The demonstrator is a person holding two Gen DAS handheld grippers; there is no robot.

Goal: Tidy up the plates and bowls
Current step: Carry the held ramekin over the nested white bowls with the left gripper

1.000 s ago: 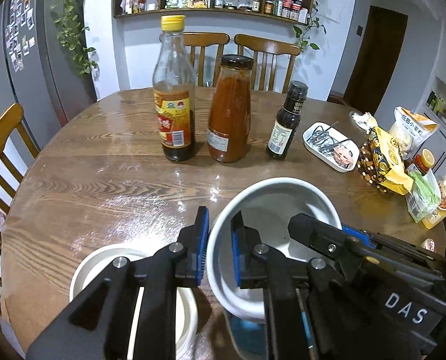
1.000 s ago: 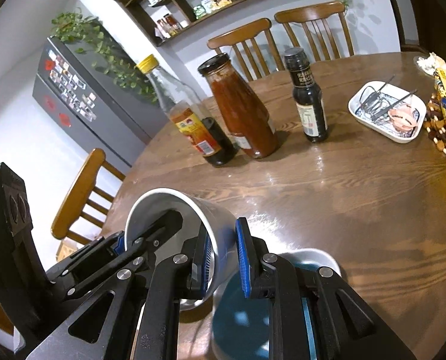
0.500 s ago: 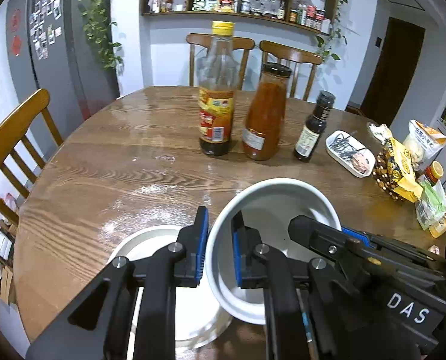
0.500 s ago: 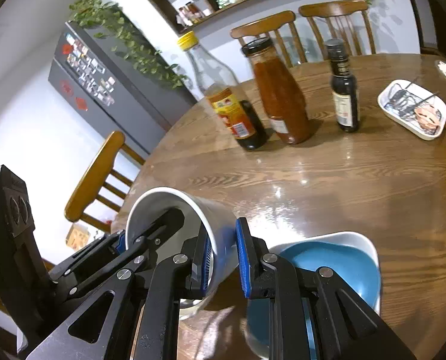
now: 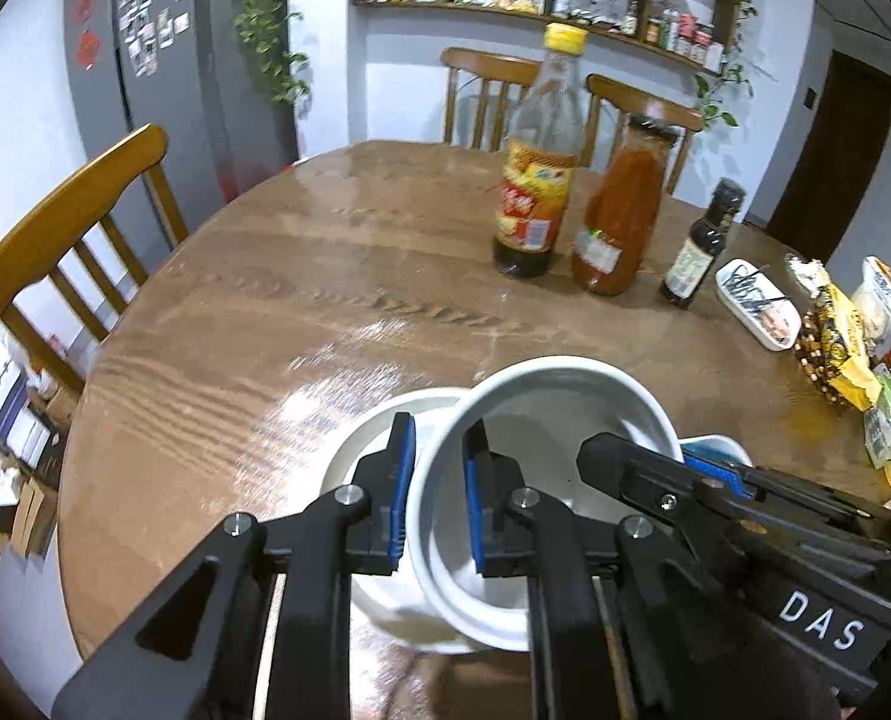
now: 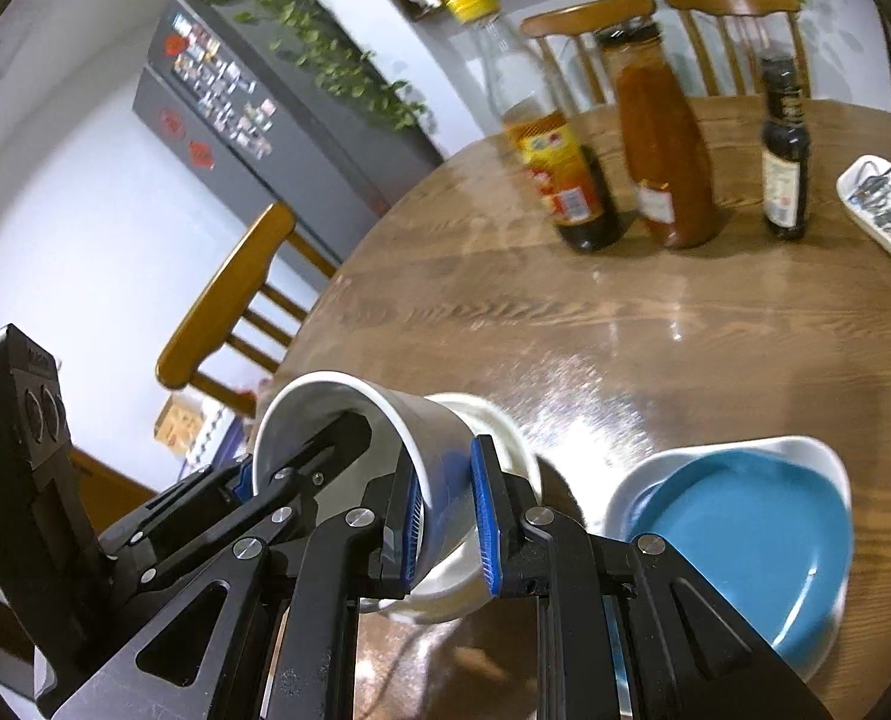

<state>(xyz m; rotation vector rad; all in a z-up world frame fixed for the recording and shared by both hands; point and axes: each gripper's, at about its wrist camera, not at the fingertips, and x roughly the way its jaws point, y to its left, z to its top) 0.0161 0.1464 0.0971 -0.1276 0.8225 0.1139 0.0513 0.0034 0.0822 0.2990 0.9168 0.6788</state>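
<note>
Round wooden table [image 5: 301, 312] in a kitchen-dining room, both grippers pinching one white bowl above a second white dish.

Far left a grey fridge [image 5: 163, 78] with magnets, then a wooden chair [image 5: 67, 228] at the table edge. Left gripper [image 5: 436, 498] is clamped narrow on the near-left rim of the white bowl [image 5: 571, 420], one blue pad outside the wall, one inside. Bowl is tilted, lifted over a shallow white dish [image 5: 379, 450] lying on the table just beneath it. Right gripper [image 6: 448, 522] grips the same bowl's opposite wall, fingers narrow, rim pinched between the pads. Just right of that, a blue plate [image 6: 739, 534] rests on the table. Further back stand a yellow-capped bottle [image 5: 535, 180], a red sauce jar [image 5: 619, 216] and a small dark bottle [image 5: 700, 258], then a white tray [image 5: 757, 312] and snack bags [image 5: 835, 342] at far right.
</note>
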